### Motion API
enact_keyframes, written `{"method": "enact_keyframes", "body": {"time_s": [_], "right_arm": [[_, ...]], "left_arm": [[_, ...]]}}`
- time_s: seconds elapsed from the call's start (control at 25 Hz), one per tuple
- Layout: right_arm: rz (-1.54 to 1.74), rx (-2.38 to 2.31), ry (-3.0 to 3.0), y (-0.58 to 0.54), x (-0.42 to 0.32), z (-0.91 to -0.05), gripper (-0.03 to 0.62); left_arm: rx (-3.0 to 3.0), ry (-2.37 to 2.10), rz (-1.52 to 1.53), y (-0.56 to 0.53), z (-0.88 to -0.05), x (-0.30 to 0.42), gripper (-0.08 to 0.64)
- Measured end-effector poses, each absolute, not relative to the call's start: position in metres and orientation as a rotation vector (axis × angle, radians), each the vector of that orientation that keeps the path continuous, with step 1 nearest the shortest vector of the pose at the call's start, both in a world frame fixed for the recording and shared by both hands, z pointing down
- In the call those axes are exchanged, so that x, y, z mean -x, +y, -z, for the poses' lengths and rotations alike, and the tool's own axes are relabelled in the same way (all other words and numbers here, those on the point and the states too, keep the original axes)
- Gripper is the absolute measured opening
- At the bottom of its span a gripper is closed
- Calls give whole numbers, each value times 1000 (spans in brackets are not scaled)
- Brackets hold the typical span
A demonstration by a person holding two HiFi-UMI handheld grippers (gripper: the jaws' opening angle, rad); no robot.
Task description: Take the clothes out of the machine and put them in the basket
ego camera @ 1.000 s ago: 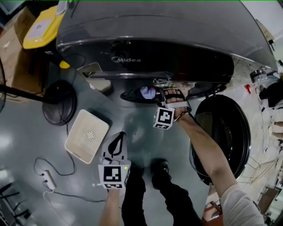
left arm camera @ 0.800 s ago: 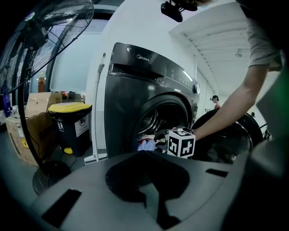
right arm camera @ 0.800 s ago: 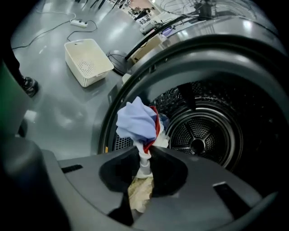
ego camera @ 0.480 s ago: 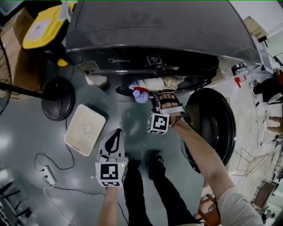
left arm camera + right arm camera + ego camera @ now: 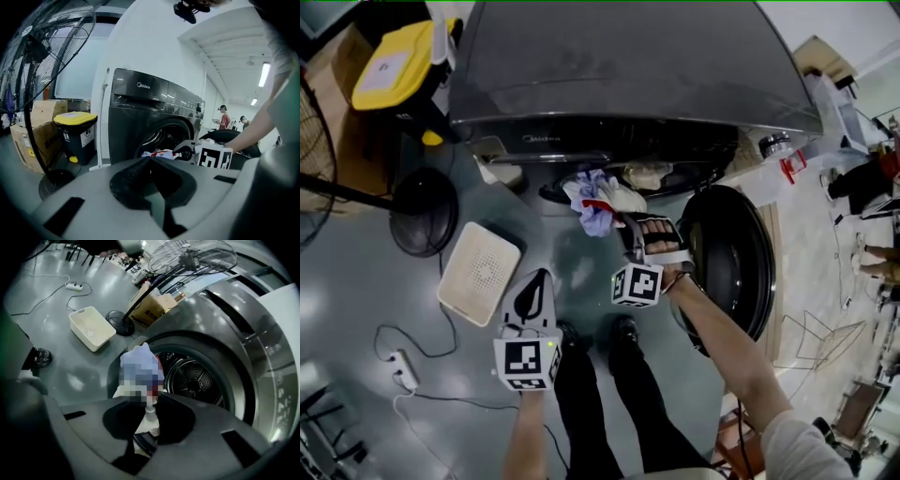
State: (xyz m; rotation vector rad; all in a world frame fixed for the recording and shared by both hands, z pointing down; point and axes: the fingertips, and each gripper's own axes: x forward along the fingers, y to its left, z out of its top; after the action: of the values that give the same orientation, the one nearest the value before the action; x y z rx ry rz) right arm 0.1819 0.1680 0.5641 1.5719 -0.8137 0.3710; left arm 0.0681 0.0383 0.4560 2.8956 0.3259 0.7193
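Observation:
My right gripper is shut on a bunched garment of pale blue, white and red cloth, held just outside the dark washing machine. In the right gripper view the garment hangs from the closed jaws of the right gripper, in front of the drum opening. More light cloth lies at the opening's lip. The round door stands open at the right. The white basket sits on the floor to the left. My left gripper hovers beside it, shut and holding nothing.
A standing fan's black base is left of the basket, and a yellow-lidded bin stands by the machine's left corner. A power strip with cable lies at the lower left. The person's shoes are below the grippers.
The right gripper has drawn the garment out of the drum opening and away from the machine. Both grippers have risen; the left stays shut and empty.

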Motion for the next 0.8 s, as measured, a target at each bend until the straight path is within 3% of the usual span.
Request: {"method": "enact_keyframes", "body": {"time_s": [0.8], "right_arm": [[-675,-2222,-886,187,-140,-473,69]], "left_arm": [[-2933,293,-678,42,-412,-65,18]]}}
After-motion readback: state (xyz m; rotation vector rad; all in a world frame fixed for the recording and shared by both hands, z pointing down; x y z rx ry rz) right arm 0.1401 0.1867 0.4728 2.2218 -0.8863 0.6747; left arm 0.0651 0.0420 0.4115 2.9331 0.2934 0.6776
